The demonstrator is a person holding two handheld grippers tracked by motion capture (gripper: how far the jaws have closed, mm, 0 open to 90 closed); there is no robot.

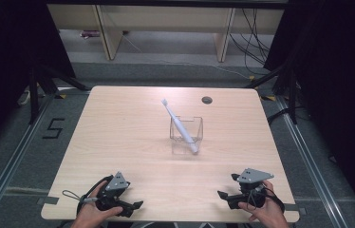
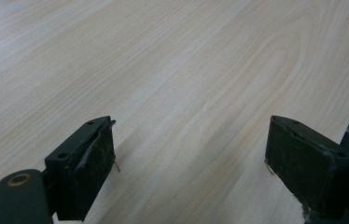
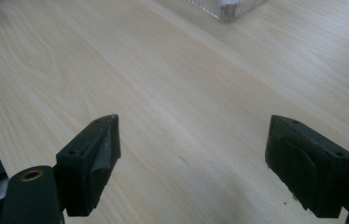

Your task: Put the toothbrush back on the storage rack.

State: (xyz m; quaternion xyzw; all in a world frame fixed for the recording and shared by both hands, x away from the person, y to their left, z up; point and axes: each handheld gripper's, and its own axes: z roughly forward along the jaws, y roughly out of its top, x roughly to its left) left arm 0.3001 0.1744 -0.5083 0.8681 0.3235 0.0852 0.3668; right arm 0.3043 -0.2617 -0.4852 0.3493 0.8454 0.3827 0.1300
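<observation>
1. White plastic, slim and stiff: your toothbrush [image 1: 179, 127] stands tilted in the clear box [image 1: 186, 135] at mid-table, its head up and leaning toward the far left, its thick handle end down in the box's near right corner
2. It should be light and smooth, so it may slip or swivel between the pads; take it on the handle where it rises above the rim, not on the thin neck or the bristles
3. Your box looks light and thin-walled; a sideways pull on the brush could tip or drag it, so lift along the brush's own slant, or steady the box with your other gripper
4. Your left gripper [image 1: 135, 207] rests low at the near left edge of the table [image 1: 118, 128], jaws spread wide and holding nothing; its own view has bare wood between the pads [image 2: 88, 168]
5. Your right gripper [image 1: 225, 196] sits at the near right edge, jaws likewise wide apart and empty, well apart from the box, whose corner [image 3: 228, 7] shows at the top of its view
</observation>
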